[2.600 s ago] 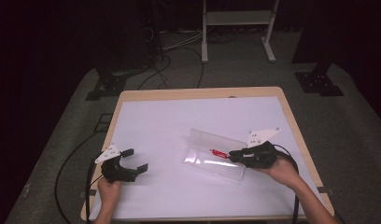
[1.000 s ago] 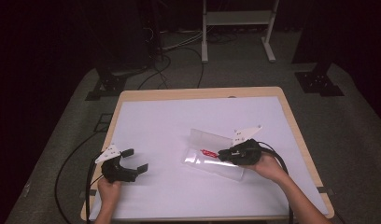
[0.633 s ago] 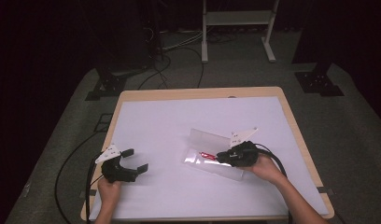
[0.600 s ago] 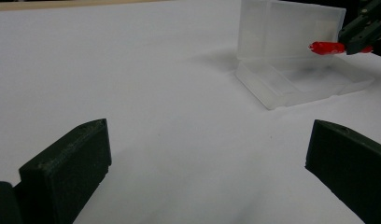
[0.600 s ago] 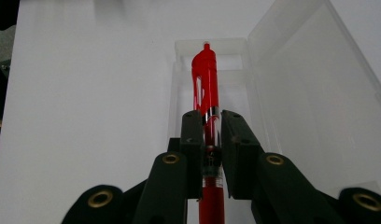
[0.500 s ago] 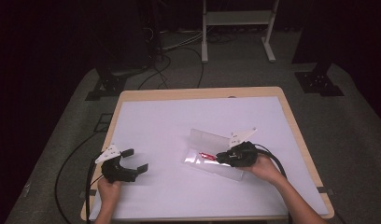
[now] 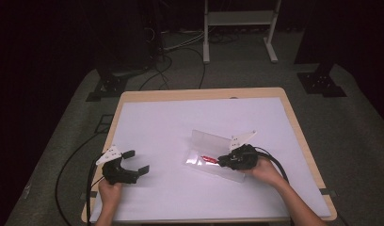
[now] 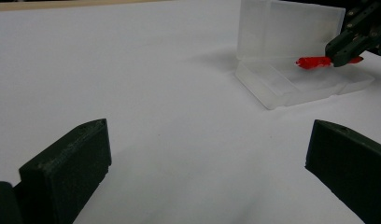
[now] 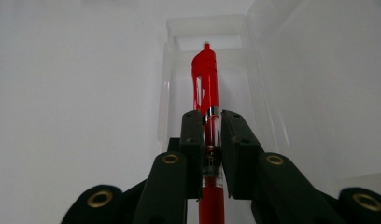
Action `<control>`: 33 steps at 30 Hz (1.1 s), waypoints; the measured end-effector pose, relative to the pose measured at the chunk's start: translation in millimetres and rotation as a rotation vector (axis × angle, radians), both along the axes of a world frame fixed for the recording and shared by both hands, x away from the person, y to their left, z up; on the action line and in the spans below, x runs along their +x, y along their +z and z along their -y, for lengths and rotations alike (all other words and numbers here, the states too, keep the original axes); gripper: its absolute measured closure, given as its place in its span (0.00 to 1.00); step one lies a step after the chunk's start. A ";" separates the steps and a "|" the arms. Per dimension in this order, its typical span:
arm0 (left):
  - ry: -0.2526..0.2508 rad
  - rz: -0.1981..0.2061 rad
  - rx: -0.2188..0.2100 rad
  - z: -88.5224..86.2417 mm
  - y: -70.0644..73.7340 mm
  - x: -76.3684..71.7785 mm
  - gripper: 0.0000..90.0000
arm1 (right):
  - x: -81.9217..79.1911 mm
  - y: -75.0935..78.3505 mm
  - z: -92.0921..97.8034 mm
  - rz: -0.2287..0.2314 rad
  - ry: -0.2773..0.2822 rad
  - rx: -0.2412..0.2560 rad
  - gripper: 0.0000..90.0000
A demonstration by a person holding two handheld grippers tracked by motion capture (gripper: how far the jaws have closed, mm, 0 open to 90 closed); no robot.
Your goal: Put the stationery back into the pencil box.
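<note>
Right gripper view: fingers (image 9: 236,149) clamp red pen (image 9: 205,79).

Both grippers are matte black: the left gripper (image 7: 129,162) and the right gripper (image 7: 222,161) each carry a pale three-cornered plate on top and trail a thick black cable. Brass-coloured screws dot the right gripper's blocky jaws. The forearms are bare.
</note>
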State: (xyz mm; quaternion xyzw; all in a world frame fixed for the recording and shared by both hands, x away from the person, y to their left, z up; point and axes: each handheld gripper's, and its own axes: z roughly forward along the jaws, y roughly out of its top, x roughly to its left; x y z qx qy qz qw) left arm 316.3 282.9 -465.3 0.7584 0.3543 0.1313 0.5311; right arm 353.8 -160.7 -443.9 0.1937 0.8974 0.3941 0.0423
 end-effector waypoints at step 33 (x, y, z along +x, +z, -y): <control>0.000 -0.002 0.000 0.0 0.0 0.1 0.00 | 3.6 -22.2 -2.5 -0.048 -0.001 -0.042 0.87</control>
